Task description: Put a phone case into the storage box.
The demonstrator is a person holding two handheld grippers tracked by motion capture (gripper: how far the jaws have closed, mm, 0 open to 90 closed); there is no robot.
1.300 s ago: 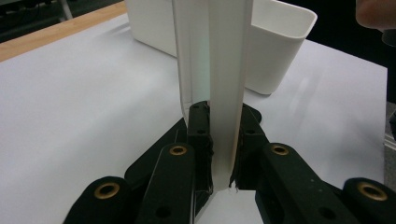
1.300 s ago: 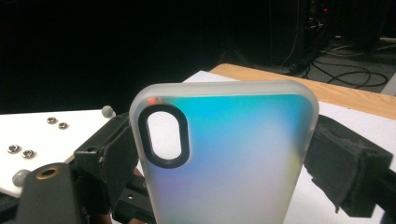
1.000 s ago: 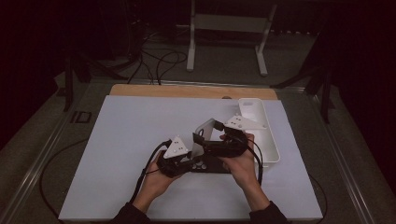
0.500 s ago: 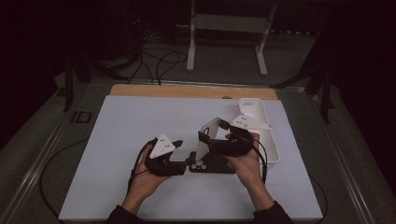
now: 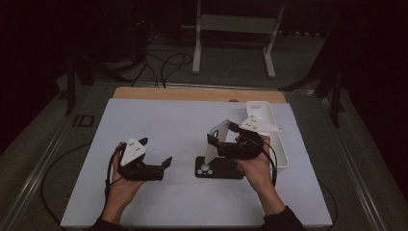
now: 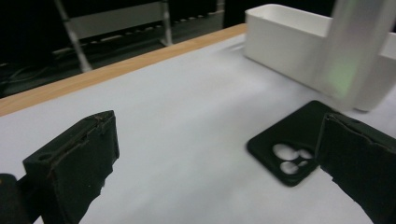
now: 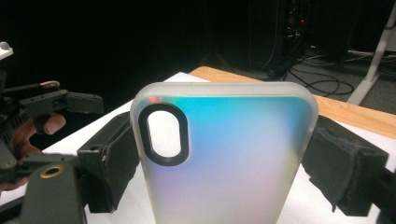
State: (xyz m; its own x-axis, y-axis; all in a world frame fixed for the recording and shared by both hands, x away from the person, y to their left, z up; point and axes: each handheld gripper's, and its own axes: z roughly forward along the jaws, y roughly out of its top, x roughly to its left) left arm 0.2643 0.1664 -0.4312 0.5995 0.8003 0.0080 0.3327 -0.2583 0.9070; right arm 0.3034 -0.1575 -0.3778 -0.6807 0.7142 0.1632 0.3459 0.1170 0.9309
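Looking down from the high view, I see my left hand-held gripper [image 5: 166, 162] off to the left on the desk [image 5: 159, 120], jaws just opened wide and empty, while my right hand-held gripper [image 5: 211, 139] clamps the frosted phone case [image 5: 215, 142] upright over the black case [image 5: 219, 167], white tray [image 5: 281, 151] just beside. Left gripper view: black case [image 6: 292, 142] lies flat between my spread jaws, untouched. Right gripper view: frosted phone case [image 7: 224, 154] is pinched by both pads; I judge the cases are separated, next move is setting it in the tray.

Iridescent frosted phone case [image 7: 224, 158]; black case [image 5: 219, 167]
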